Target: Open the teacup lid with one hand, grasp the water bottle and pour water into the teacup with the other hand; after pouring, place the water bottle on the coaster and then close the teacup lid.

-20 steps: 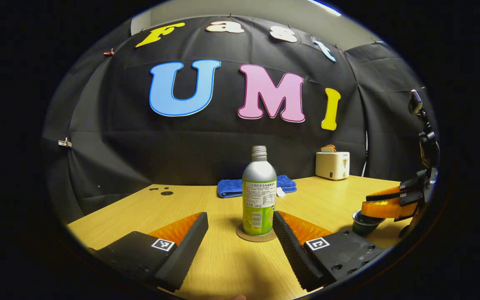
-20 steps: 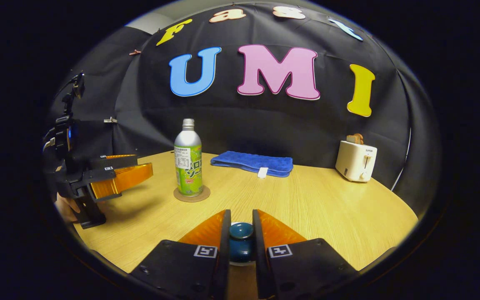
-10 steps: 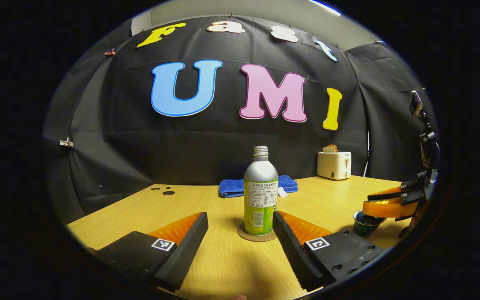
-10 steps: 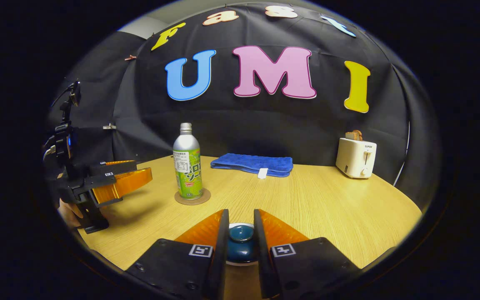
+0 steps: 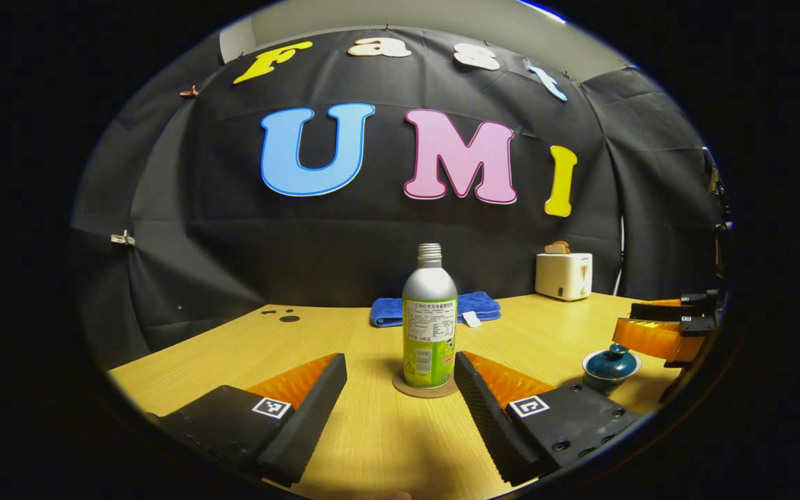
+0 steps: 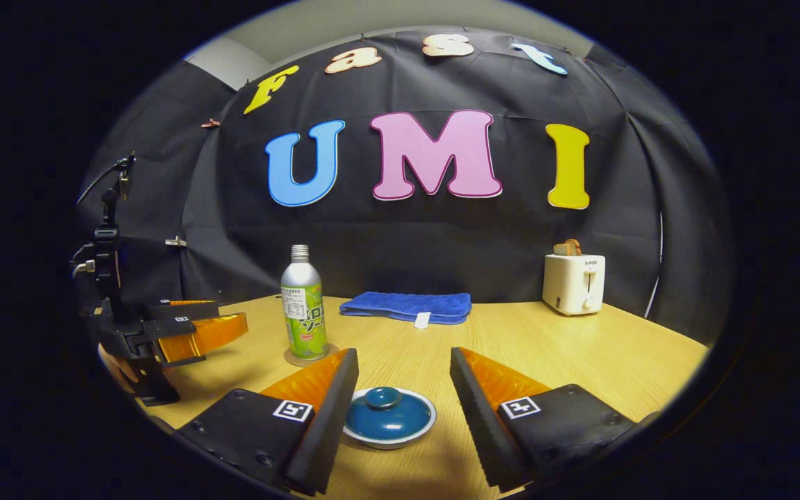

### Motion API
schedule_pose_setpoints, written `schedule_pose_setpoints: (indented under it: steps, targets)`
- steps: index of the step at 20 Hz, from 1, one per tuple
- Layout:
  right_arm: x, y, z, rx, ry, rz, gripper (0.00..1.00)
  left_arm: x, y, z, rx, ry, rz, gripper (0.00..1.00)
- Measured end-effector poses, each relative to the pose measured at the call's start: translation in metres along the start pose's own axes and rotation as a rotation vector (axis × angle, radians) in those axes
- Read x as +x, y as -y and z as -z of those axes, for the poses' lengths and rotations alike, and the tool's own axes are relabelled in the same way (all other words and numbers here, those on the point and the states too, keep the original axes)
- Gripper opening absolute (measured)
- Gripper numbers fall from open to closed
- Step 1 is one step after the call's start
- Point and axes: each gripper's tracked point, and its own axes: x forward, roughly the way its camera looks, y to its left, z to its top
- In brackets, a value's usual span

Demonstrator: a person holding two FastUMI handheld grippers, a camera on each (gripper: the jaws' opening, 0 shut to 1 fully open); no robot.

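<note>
In the left gripper view the left gripper [image 5: 400, 389] has its fingers spread wide, the water bottle [image 5: 430, 321] upright on its coaster [image 5: 425, 386] between them, untouched; the lidded teacup [image 5: 610, 367] sits on the desk [image 5: 344, 333] to the right; in the right gripper view the right gripper [image 6: 403, 389] is parted, with the teacup lid [image 6: 389, 415] between its fingers, apart from both.

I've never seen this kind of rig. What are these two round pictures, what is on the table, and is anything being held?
A person holds a two-finger hand-held gripper in each hand; a camera rides on each, looking along its fingers. In the left gripper view, the left gripper is open, with the bottle standing on its coaster just ahead. In the right gripper view, the right gripper is open above the lidded teacup. Nothing is held. On the table farther back lie a blue towel and a toaster.
</note>
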Motion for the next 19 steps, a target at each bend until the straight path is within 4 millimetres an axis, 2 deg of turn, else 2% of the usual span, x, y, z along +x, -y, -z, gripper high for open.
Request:
schedule_pose_setpoints:
  steps: [3, 5, 6, 8, 19]
  targets:
    - [0.003, 0.017, 0.0, -0.001, 0.002, 0.053, 0.82, -0.006, 0.003, 0.001, -0.001, 0.0, -0.051, 0.98]
    - [0.003, 0.034, 0.0, -0.002, 0.004, 0.113, 0.9, -0.007, 0.009, 0.001, -0.002, -0.001, -0.06, 0.98]
    - [0.001, 0.044, -0.001, -0.003, 0.006, 0.153, 0.99, -0.006, 0.013, 0.001, -0.002, -0.001, -0.058, 0.98]
    - [-0.001, 0.059, -0.002, -0.004, 0.008, 0.215, 1.0, -0.006, 0.018, 0.0, -0.003, -0.001, -0.055, 0.99]
    - [-0.001, 0.054, -0.003, -0.005, 0.006, 0.204, 0.98, 0.006, 0.04, 0.001, -0.002, 0.004, -0.001, 0.98]
